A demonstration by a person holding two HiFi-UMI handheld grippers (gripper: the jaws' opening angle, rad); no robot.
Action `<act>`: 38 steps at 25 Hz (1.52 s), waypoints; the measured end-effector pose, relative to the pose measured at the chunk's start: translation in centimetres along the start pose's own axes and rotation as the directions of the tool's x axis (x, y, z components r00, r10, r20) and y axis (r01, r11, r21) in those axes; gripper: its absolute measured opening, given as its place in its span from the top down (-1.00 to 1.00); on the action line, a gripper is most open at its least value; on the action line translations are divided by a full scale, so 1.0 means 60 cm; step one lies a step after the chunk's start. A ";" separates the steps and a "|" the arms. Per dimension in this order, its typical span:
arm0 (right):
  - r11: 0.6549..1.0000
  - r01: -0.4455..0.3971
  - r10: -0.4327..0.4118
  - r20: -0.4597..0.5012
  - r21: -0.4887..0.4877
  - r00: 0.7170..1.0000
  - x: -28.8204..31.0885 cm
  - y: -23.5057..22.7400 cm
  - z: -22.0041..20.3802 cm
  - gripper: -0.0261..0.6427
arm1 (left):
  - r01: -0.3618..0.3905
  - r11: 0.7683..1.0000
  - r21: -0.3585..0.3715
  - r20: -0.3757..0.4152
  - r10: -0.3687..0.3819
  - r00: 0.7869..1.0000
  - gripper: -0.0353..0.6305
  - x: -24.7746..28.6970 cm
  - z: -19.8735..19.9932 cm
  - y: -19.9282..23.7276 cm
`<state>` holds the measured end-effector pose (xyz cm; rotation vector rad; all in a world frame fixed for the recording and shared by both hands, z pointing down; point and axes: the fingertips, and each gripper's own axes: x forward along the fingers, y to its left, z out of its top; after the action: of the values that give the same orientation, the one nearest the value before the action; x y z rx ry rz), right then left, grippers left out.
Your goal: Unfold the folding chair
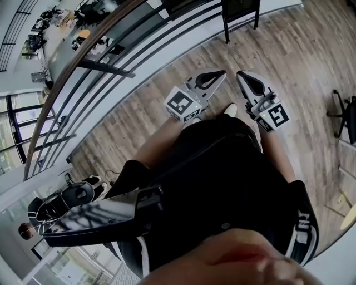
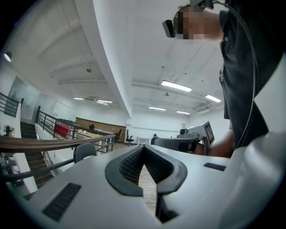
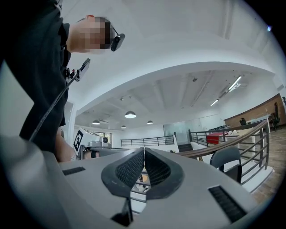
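**A:** What sort of room is it?

**B:** An open hall with a wood-plank floor [image 1: 289,50] and a white ceiling with strip lights [image 2: 176,86]. A curved railing [image 2: 44,143] with a wooden handrail runs along the floor's edge. Beyond the railing there are desks [image 1: 61,22] on a lower level.

**A:** And the grippers?

**B:** The left gripper [image 1: 221,73] and right gripper [image 1: 240,75] are both clenched, pads together, gripping nothing. They are held side by side, slightly apart, on the floor side of the railing.

**A:** Where's the chair?

**B:** The chair [image 1: 242,10] stands upright just beside the railing, ahead of both grippers and well apart from them. I cannot tell whether it is folded.

**A:** What's around them?

**B:** Planks lie between the grippers and the chair. A black frame [image 1: 342,114] stands far from the railing, cut off at the head view's right edge. Just behind the grippers are the person's dark clothes and a white shoe [image 1: 231,109].
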<state>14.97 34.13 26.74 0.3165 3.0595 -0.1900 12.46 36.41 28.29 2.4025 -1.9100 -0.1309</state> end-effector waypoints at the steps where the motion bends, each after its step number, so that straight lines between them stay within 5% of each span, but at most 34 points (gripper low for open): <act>1: 1.000 0.002 -0.002 -0.002 -0.006 1.000 -0.003 -0.023 0.002 0.90 | -0.008 1.000 0.006 -0.004 0.008 1.000 0.88 0.018 -0.002 0.009; 6: 0.997 -0.043 0.045 0.019 -0.058 0.999 -0.019 -0.138 0.026 0.90 | -0.066 0.997 0.037 -0.035 0.067 0.997 0.88 0.130 -0.004 0.055; 12: 0.997 -0.081 0.081 0.019 0.011 0.997 -0.017 -0.222 0.038 0.90 | -0.102 0.994 0.042 -0.043 0.104 0.994 0.88 0.217 0.007 0.093; 20: 0.996 -0.090 0.090 0.005 -0.011 0.996 0.041 -0.307 0.040 0.90 | -0.095 0.995 0.024 -0.040 0.096 0.995 0.88 0.278 0.015 0.176; 38: 0.981 0.192 -0.194 -0.073 -0.032 0.978 0.287 -0.526 0.022 0.90 | 0.152 0.988 -0.027 -0.037 -0.153 0.988 0.88 0.384 0.020 0.477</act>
<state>-8.32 6.74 27.86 0.0252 3.1632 -0.1525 -10.19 7.50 29.61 2.5142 -1.6973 -0.1138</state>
